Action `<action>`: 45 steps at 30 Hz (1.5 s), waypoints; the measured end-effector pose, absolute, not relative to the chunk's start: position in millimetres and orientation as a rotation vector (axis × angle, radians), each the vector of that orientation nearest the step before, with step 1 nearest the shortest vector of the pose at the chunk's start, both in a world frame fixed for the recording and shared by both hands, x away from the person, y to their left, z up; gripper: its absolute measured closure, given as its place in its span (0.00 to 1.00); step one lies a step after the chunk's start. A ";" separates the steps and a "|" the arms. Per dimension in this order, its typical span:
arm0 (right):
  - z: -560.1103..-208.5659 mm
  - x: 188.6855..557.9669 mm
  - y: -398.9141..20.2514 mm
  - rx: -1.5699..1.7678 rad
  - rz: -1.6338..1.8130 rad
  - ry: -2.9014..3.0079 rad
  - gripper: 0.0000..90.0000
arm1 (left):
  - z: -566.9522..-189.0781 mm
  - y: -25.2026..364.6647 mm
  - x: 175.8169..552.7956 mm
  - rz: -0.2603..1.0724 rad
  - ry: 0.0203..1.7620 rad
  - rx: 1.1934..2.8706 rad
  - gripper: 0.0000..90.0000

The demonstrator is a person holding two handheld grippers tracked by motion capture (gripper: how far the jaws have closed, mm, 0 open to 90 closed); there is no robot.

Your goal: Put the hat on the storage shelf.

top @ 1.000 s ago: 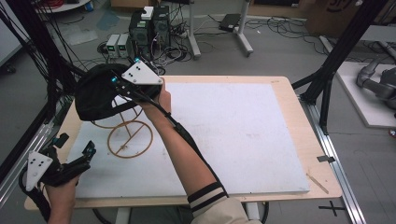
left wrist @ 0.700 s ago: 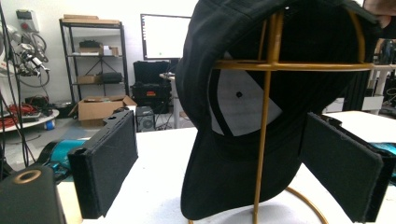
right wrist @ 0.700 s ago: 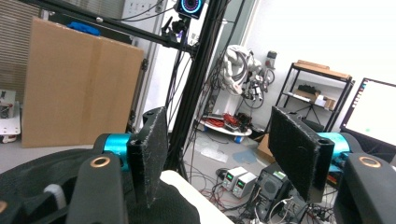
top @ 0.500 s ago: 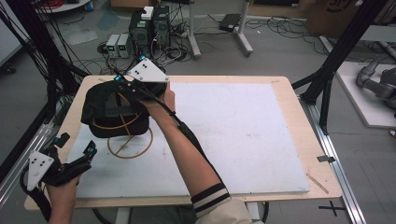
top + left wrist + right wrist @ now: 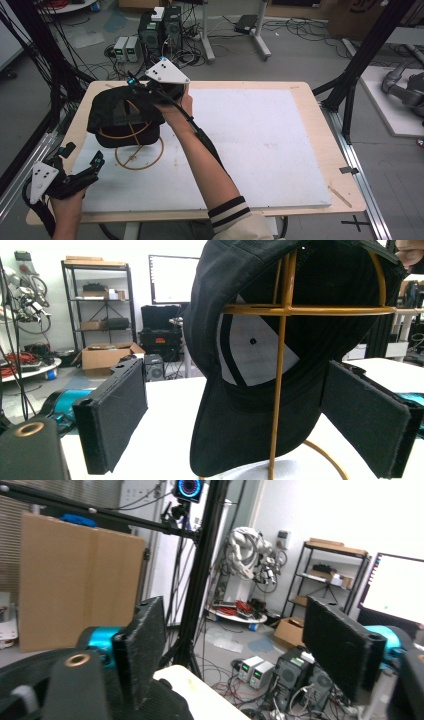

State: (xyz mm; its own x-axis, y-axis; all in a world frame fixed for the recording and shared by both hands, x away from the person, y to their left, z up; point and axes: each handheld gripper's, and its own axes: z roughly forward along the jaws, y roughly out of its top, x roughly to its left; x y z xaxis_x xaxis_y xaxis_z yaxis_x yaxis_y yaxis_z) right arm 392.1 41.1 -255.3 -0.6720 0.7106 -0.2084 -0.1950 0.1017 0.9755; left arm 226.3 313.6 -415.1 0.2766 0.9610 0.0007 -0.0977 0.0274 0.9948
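Note:
A black cap [image 5: 122, 117] sits over a gold wire stand [image 5: 137, 155] at the left of the white board; in the left gripper view the cap [image 5: 280, 340] hangs on the stand [image 5: 277, 405] straight ahead. My right gripper [image 5: 134, 89] hovers at the cap's far top edge, a grey plate on its back. Its jaws have just been opening, and in the right gripper view the right gripper [image 5: 235, 630] stands open with nothing between its pads, the cap's black cloth [image 5: 170, 702] just below. My left gripper [image 5: 82, 156] rests open near the front left corner, aimed at the stand.
The white board [image 5: 260, 145] lies on a wooden table [image 5: 320, 125]. Black frame posts [image 5: 360, 60] rise at the right and left edges. Computer boxes [image 5: 160, 27] and cables stand on the floor beyond the far edge.
The cap has moved right and down onto the wire stand with the right gripper, whose jaws have opened off it. The left gripper has stayed put.

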 end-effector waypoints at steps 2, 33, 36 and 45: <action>-255.3 393.1 39.6 0.527 1.655 1.674 0.22 | -415.2 313.6 226.4 1.038 0.937 1.247 0.14; -246.5 416.0 -83.0 0.839 1.533 1.512 0.17 | -416.2 306.5 230.3 1.027 0.930 1.265 0.13; -242.3 413.5 -101.2 0.859 1.525 1.482 0.17 | -416.0 305.6 231.0 1.027 0.928 1.265 0.13; -246.9 407.7 -148.1 0.899 1.482 1.431 0.17 | -414.5 304.5 231.6 1.028 0.923 1.264 0.13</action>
State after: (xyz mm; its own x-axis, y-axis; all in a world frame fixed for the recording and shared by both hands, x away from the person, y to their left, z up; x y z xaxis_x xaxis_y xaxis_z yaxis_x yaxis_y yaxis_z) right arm 407.7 -148.1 -246.9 -0.3663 0.9281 -0.0675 -0.1003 0.0327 0.9944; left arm 231.6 304.5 -414.5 0.2938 0.9558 0.0098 -0.0926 0.0183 0.9955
